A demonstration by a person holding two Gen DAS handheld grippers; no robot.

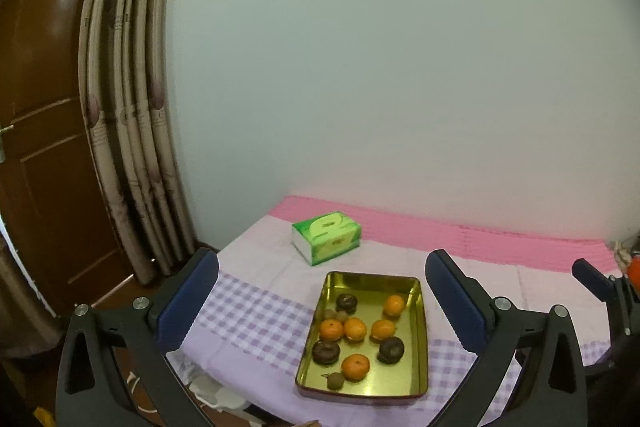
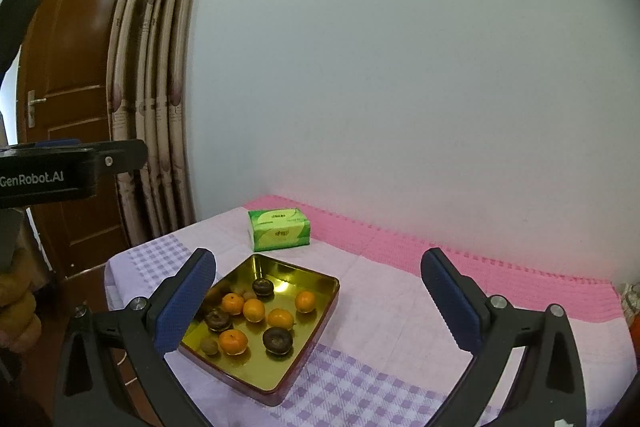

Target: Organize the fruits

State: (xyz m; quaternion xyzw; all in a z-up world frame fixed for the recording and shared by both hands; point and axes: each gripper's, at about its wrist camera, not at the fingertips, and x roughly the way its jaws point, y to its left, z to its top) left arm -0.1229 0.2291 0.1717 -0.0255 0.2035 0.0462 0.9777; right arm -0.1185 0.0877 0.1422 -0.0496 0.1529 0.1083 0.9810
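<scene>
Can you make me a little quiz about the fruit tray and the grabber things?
1. How many oranges lie in the gold tray?
2. True or false: the left gripper is holding a fruit.
3. What stands behind the tray on the cloth? A) a green tissue box B) a cup C) a book

Key
1. Five.
2. False. Its jaws stand wide open with nothing between the pads, and so do those of the right gripper.
3. A, the tissue box.
</scene>
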